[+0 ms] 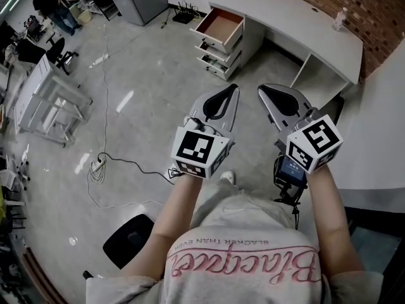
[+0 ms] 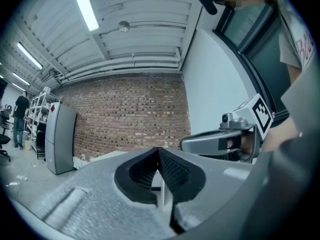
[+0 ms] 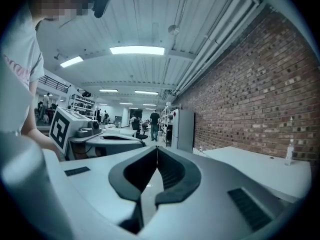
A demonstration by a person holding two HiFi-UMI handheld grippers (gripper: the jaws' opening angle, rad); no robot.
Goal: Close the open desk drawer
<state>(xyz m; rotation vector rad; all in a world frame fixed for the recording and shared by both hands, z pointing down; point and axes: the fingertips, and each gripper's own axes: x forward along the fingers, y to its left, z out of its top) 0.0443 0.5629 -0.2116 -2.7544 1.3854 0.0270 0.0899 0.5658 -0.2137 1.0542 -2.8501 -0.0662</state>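
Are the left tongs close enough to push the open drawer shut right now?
Probably not yet. The left tongs hang well short of the open drawer, with a stretch of floor between them. Nothing seems to block the way, so stepping closer should do it.

— What is the person wearing?
— A pale grey short-sleeved T-shirt (image 1: pixel 247 246) with pink script and a line of small dark print; one white shoe (image 1: pixel 228 177) shows.
— And the tools?
— The left gripper (image 1: pixel 234 88) and right gripper (image 1: pixel 261 90) have smooth grey shells and black ribbed pads (image 2: pixel 172 171). The left cube (image 1: pixel 199 149) and right cube (image 1: pixel 314 142) are white with black square markers; a black cable (image 1: pixel 295 213) hangs under the right one
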